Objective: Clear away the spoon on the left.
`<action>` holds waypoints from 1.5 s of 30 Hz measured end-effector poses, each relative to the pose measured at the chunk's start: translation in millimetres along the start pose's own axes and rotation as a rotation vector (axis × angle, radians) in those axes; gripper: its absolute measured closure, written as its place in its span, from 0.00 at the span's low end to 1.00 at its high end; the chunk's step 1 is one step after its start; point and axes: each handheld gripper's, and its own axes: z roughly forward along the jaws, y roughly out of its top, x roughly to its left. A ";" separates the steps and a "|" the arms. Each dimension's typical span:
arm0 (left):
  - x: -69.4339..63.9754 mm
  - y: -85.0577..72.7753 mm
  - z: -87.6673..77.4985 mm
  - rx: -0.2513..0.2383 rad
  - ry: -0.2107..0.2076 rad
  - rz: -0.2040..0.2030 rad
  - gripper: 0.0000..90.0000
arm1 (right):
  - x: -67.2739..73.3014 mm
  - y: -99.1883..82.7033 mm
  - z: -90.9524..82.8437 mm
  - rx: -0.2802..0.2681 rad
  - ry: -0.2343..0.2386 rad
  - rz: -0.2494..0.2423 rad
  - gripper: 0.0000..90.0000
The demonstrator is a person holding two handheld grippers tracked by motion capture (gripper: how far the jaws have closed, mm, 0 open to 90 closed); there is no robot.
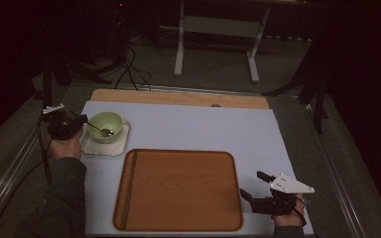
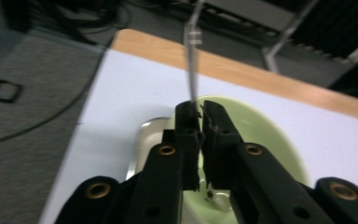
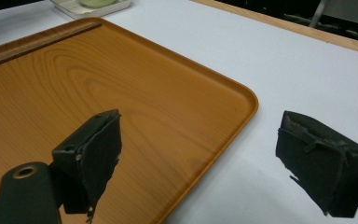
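High view: spoon [image 1: 99,128] handle toward left hand-held gripper [image 1: 77,124]

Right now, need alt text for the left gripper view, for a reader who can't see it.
Seen from just behind them, the left gripper's two black jaws are shut on the thin metal handle of a spoon, above a pale green bowl. The bowl sits on a small pale tray on a white mat, with the table's wooden edge and dark floor beyond.

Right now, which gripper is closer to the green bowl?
Left. The left gripper is right at the bowl, shut on the spoon inside it. The right gripper sits open far off, past the tray's right edge.
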 end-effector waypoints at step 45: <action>-57.9 31.0 -55.1 -0.094 -0.123 0.225 1.00 | 1.4 2.3 0.3 -0.008 0.005 -0.010 0.15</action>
